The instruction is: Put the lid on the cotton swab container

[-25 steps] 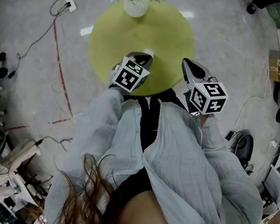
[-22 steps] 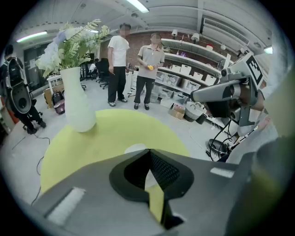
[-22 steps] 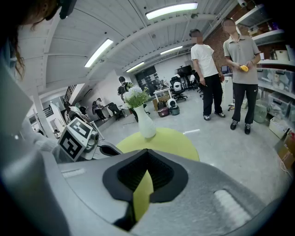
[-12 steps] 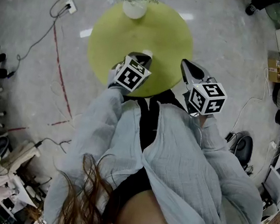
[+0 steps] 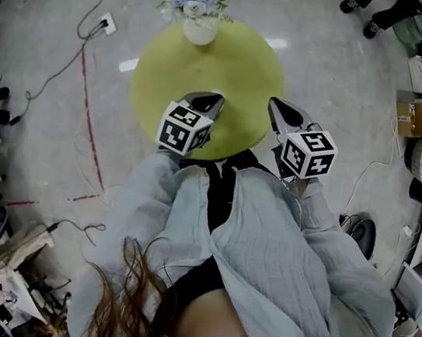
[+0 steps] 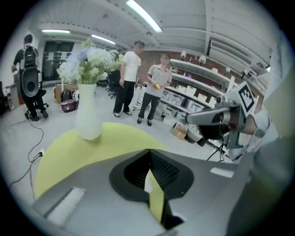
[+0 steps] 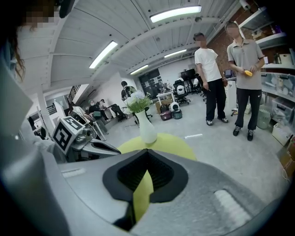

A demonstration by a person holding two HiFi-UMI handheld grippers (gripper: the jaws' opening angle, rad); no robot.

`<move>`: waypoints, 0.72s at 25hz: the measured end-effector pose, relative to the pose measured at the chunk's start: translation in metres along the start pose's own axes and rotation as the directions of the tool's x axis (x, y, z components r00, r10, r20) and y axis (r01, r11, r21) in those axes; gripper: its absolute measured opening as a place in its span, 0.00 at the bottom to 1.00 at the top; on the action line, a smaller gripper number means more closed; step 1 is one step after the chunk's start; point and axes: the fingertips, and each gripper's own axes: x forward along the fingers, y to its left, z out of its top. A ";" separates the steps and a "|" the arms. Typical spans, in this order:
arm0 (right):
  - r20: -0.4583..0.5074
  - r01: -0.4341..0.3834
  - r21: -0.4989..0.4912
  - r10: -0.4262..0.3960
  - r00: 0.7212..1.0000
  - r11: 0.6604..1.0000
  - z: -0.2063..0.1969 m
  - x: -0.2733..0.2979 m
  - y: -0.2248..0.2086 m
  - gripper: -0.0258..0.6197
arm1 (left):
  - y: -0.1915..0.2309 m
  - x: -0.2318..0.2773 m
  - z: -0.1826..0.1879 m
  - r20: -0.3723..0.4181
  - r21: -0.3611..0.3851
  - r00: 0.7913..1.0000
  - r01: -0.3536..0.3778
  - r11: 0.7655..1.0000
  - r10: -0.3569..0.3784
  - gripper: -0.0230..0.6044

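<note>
**Both grippers forward, jaws together**

We note the grey two-jaw left gripper (image 5: 211,97) and the grey two-jaw right gripper (image 5: 275,104) held side by side at about the same height, apart from each other, both pointing away from the body. Each gripper's jaws meet at the tips and clasp nothing. Pale blue sleeves (image 5: 152,194) cover both forearms.

I read the left gripper (image 6: 150,154) shell as smooth matt grey plastic, its pads (image 6: 161,170) black, ribbed and rubbery; the right gripper (image 7: 146,159) looks the same. The table (image 5: 211,62) under both tips is matt, smooth yellow-green. The vase (image 6: 87,117) ahead of them is smooth white with a faint sheen. The floor (image 5: 34,145) around them is polished and reflects the lights. The shirt (image 5: 262,250) behind them is crinkled light cloth.
</note>
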 end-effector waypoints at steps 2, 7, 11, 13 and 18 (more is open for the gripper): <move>0.011 -0.014 -0.017 0.014 1.000 1.000 0.007 0.003 -0.004 0.04 | 0.005 -0.012 0.016 0.076 -0.040 0.997 -0.022 0.999 0.025 0.07; 0.028 -0.062 -0.080 0.064 0.998 0.995 0.026 0.006 -0.011 0.04 | 0.013 -0.041 0.048 0.239 -0.087 0.963 -0.109 0.990 0.127 0.07; 0.037 -0.116 -0.134 0.122 0.992 0.984 0.045 0.013 -0.010 0.04 | 0.025 -0.067 0.063 0.331 -0.127 0.912 -0.210 0.970 0.241 0.07; 0.033 -0.154 -0.165 0.161 0.986 0.974 0.052 0.017 -0.010 0.04 | 0.028 -0.082 0.065 0.371 -0.164 0.875 -0.268 0.949 0.311 0.07; 0.005 -0.232 -0.223 0.239 0.971 0.947 0.059 0.025 -0.005 0.04 | 0.029 -0.119 0.057 0.458 -0.266 0.766 -0.367 0.891 0.452 0.07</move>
